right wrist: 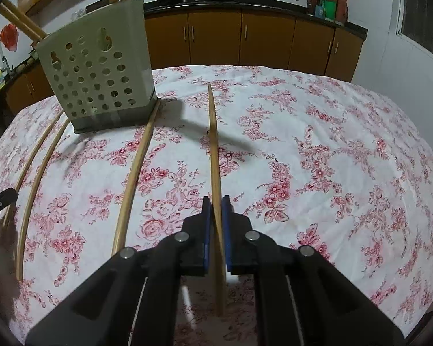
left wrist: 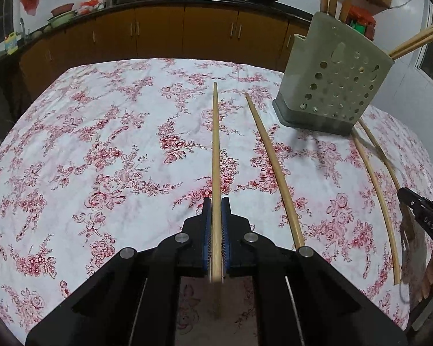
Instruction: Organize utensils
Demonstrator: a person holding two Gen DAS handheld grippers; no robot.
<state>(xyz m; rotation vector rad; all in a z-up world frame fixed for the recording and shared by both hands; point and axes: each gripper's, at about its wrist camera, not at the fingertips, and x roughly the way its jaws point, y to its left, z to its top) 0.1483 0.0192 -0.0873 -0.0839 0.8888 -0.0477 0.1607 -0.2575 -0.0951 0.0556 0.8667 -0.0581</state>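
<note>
2 black claws point forward and steeply downward. The left claw [left wrist: 216,204] has its blue pads [left wrist: 207,230] clamped together on a thin stick. The right claw [right wrist: 216,201] is likewise clamped on one.

Four chopsticks [right wrist: 135,173] lie side by side on a cloth-covered table [right wrist: 332,144], an upright utensil holder [right wrist: 98,77] behind them holding more, kitchen cabinets [right wrist: 245,37] beyond.
</note>
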